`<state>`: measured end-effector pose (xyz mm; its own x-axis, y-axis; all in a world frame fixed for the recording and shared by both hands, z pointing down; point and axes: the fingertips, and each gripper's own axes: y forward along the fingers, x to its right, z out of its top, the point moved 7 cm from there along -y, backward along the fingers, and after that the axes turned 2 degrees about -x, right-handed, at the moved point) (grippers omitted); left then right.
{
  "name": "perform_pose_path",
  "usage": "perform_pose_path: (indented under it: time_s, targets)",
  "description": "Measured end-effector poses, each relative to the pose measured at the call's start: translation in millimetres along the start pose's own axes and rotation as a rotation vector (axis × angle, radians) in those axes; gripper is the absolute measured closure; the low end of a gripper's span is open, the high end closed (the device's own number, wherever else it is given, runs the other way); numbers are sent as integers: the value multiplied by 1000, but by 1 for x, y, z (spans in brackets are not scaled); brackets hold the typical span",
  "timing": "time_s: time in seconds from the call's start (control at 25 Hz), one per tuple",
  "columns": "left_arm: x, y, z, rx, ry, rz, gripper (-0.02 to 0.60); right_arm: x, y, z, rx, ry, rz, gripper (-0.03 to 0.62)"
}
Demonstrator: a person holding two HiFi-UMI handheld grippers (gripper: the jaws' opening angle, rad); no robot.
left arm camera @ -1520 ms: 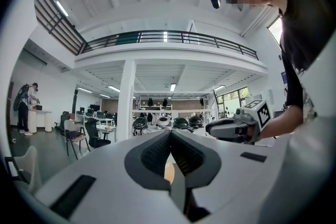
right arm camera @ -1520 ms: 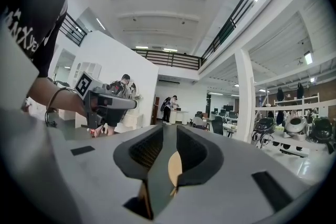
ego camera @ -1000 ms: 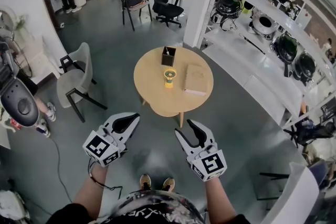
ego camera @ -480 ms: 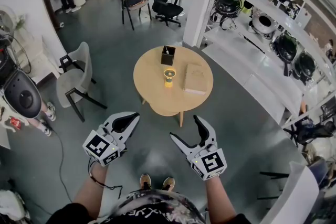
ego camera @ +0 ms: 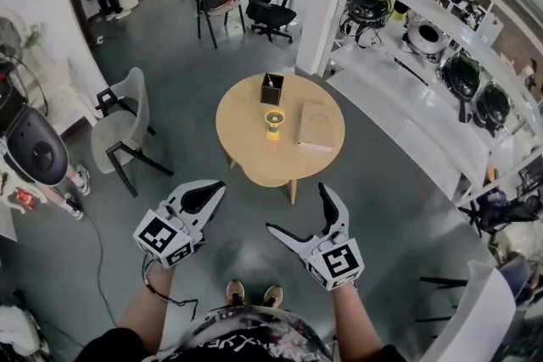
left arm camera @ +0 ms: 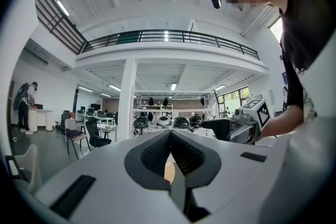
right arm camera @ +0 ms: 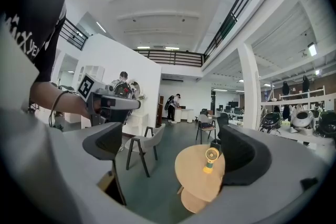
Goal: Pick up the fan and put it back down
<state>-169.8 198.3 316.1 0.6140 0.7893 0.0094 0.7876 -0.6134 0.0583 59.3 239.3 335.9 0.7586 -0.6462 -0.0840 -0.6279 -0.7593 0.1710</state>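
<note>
Fan (ego camera: 273,125): far off on the surface (ego camera: 246,157), could tip if bumped.
Left tongs (ego camera: 216,187): clenched, empty.
Right tongs (ego camera: 297,208): opening, empty.

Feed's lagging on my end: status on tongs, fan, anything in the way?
Left tongs shut, empty. Right tongs opening, nothing between them. Fan upright on round table, untouched, ahead of both. Grey chair left of table, off the path.
</note>
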Motion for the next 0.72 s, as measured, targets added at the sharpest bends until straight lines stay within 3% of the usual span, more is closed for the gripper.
perform_pose_path:
  time_s: [0.04,0.72]
  targets:
    - [0,0,0,-1,-1,-1,565,0,0,0,-4,-1,-2,10]
    - [3,-4,1,-1,3,-4,565,-5,-1,-2,-24,-21,-10,8]
